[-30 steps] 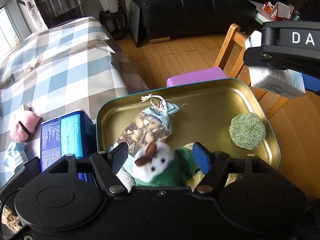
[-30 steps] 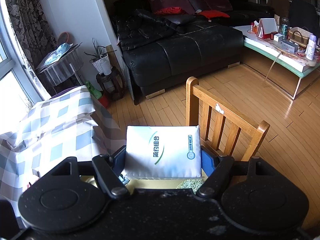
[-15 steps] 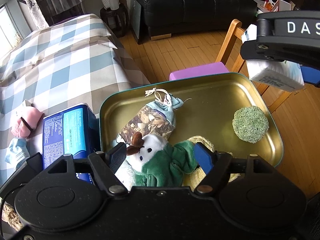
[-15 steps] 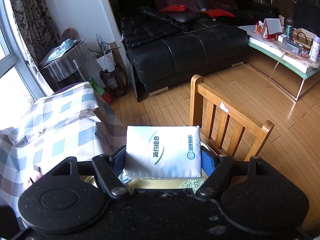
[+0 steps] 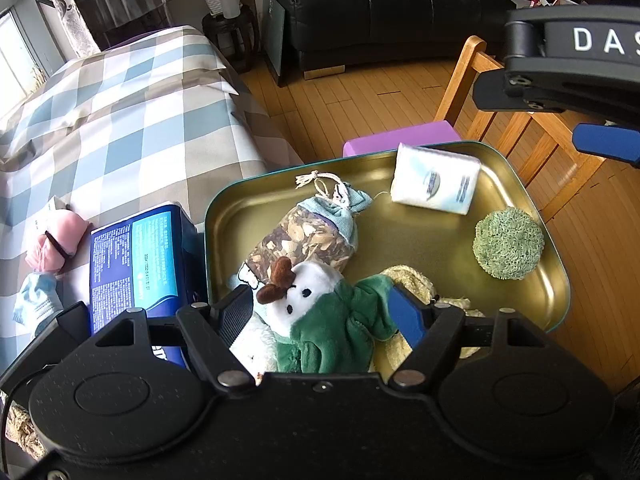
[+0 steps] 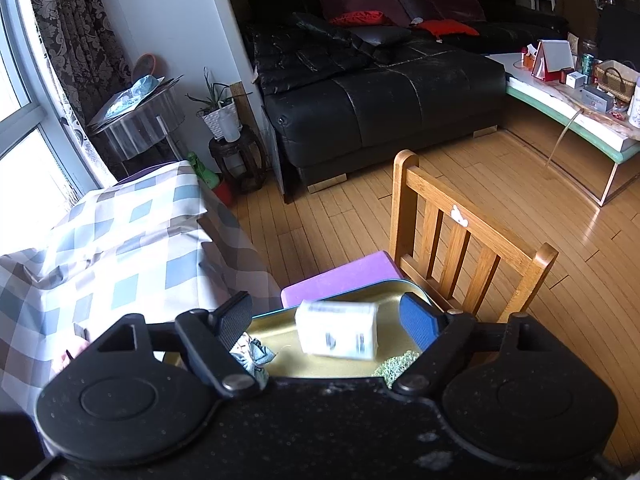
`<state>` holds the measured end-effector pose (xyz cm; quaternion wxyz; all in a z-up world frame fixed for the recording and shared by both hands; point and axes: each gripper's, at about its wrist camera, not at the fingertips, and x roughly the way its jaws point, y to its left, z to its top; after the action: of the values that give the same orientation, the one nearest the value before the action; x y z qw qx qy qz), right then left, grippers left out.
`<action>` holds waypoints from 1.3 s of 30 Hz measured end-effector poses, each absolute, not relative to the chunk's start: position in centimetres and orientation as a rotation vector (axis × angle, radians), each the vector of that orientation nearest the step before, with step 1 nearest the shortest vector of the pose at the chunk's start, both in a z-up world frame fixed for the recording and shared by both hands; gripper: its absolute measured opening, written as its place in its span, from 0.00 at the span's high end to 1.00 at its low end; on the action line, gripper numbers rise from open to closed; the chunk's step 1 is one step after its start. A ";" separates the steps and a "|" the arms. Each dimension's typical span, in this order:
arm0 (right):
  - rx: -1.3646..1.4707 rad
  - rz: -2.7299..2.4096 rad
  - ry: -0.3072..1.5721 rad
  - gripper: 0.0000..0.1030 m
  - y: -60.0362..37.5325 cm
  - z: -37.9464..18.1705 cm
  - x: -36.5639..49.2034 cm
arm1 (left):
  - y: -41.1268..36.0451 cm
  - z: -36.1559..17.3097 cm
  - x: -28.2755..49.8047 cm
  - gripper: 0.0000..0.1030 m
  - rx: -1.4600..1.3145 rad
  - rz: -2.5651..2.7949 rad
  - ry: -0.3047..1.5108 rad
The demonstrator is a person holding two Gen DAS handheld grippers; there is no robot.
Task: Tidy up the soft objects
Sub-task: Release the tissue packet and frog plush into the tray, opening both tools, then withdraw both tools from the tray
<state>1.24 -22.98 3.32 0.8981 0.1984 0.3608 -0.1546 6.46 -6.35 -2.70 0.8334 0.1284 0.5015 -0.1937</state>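
we see a soft white tissue pack [image 5: 435, 184] lying in the brassy metal tray [image 5: 420, 236], below our right gripper [image 6: 326, 318], whose jaws are opening with nothing gripped; our left gripper [image 5: 320, 312] pinches a plush snowman [image 5: 316, 312]; "das" shows on the right gripper.

Each gripper, the left gripper [image 5: 324, 312] and the right gripper [image 6: 326, 318], is built of matte black plastic with round hubs, silver screws, one black ribbed pad and one blue pad; white letters "DAS" are printed sideways.
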 end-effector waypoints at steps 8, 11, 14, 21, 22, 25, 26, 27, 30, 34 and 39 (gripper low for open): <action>0.403 -0.321 0.752 0.22 -22.9 3.3 1.3 | -6.2 -2.7 6.4 0.32 0.274 -0.409 1.062; 0.402 -0.322 0.753 0.22 -22.8 3.3 1.3 | -6.1 -2.6 6.3 0.32 0.273 -0.409 1.060; 0.400 -0.323 0.755 0.22 -22.8 3.3 1.3 | -6.1 -2.6 6.3 0.32 0.273 -0.409 1.060; 0.395 -0.328 0.758 0.22 -22.7 3.2 1.3 | -5.9 -2.7 6.0 0.32 0.275 -0.407 1.065; 0.394 -0.328 0.758 0.22 -22.7 3.2 1.3 | -5.8 -2.7 5.9 0.32 0.274 -0.408 1.066; 0.391 -0.329 0.759 0.22 -22.7 3.2 1.3 | -5.8 -2.7 5.8 0.32 0.275 -0.408 1.064; 0.390 -0.329 0.760 0.22 -22.6 3.2 1.3 | -5.7 -2.6 5.7 0.32 0.274 -0.408 1.064; 0.389 -0.330 0.760 0.22 -22.6 3.2 1.3 | -5.8 -2.6 5.7 0.32 0.274 -0.408 1.064; 0.387 -0.331 0.763 0.22 -22.7 3.1 1.3 | -5.5 -2.4 5.6 0.32 0.272 -0.409 1.062; 0.383 -0.334 0.767 0.22 -22.6 3.0 1.3 | -5.2 -2.2 5.5 0.32 0.266 -0.408 1.061; 0.371 -0.339 0.778 0.22 -22.4 2.8 1.4 | -4.4 -2.0 5.3 0.32 0.258 -0.404 1.061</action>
<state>1.42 -22.38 2.82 0.8948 0.1791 0.3750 -0.1633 5.33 -4.43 -1.98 0.8353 0.1219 0.5010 -0.1908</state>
